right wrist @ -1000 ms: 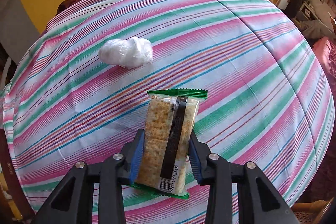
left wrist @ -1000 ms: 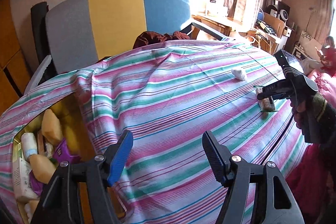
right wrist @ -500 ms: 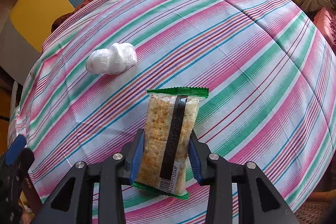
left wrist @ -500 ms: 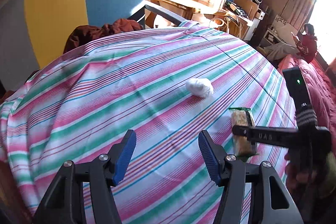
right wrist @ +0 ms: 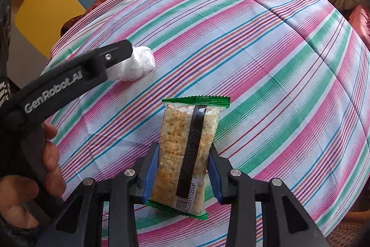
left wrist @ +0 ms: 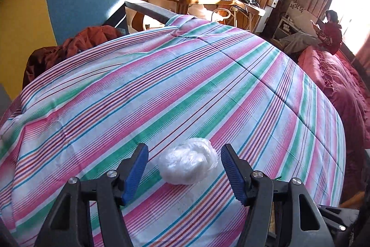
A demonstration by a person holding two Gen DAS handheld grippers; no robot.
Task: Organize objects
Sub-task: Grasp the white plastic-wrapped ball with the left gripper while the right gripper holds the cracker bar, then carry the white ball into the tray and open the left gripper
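Crumpled plastic wad sits squarely between the left gripper's parted pads, untouched, long side across the gap. Right gripper clamps a cracker pack.

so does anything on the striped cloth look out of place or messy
Only the crumpled clear plastic wad, lying loose on the striped cloth between the open left gripper's fingers. The cracker pack looks intact.
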